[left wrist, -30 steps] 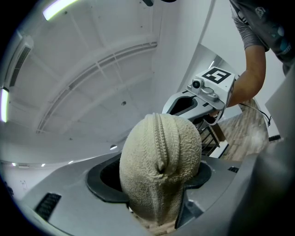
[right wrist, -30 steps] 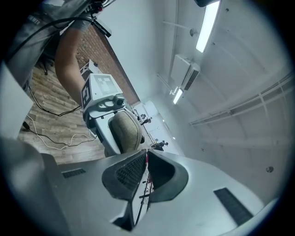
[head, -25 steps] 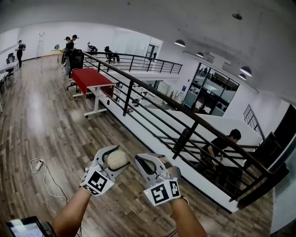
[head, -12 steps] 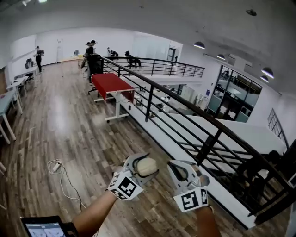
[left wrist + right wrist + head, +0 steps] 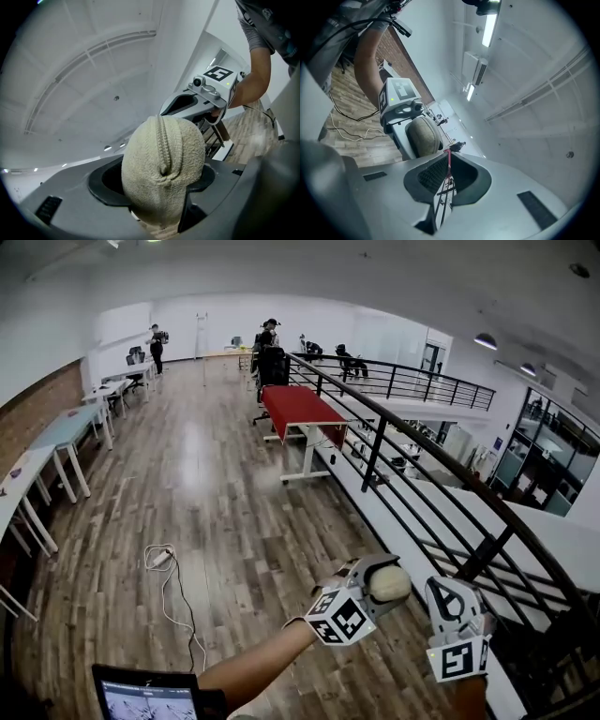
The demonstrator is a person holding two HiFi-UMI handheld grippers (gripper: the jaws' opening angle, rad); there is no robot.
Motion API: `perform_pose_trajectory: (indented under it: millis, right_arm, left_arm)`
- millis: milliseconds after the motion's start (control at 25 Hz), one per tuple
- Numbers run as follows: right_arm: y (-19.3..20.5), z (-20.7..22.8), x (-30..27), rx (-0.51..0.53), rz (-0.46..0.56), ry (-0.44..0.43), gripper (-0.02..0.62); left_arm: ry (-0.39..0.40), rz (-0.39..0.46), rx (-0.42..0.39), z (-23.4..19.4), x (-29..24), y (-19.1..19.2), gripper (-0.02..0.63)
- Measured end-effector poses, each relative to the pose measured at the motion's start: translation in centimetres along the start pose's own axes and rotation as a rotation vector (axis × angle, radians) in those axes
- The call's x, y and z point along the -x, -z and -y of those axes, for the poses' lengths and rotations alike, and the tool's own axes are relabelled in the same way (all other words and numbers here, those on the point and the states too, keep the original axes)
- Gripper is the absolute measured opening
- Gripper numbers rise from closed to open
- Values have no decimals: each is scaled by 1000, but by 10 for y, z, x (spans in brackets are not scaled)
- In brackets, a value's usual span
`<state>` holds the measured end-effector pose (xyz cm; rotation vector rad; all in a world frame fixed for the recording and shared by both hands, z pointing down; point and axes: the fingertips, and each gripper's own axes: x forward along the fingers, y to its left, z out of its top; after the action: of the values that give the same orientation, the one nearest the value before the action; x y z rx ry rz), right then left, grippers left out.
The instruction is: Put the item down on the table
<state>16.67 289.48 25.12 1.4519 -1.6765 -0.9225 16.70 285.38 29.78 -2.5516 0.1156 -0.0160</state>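
A beige knitted roll, like a balled sock, is clamped in my left gripper, held in the air low in the head view, right of centre. The left gripper view shows the roll bulging out between the grey jaws of that gripper. My right gripper hangs just to the right of it, jaws together with nothing in them. In the right gripper view its jaw tips meet, and the left gripper with the roll shows beyond them.
Wooden floor lies below. A red-topped table stands by a black railing that runs along the right. Light tables line the left wall. A white cable lies on the floor. People stand far back. A tablet shows bottom left.
The head view has swung left, so both grippers now sit lower right in it and more floor shows. The left gripper still holds the roll; the right stays shut.
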Motion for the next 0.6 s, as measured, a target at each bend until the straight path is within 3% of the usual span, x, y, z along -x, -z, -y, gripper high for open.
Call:
perform_pose_trajectory:
  millis: [280, 600]
  right_arm:
    - [43, 25, -15, 16, -33, 8, 6]
    - [107, 41, -108, 24, -98, 2, 6]
  left_arm:
    - [35, 7, -1, -7, -55, 5, 307]
    - [85, 39, -2, -68, -119, 65, 307]
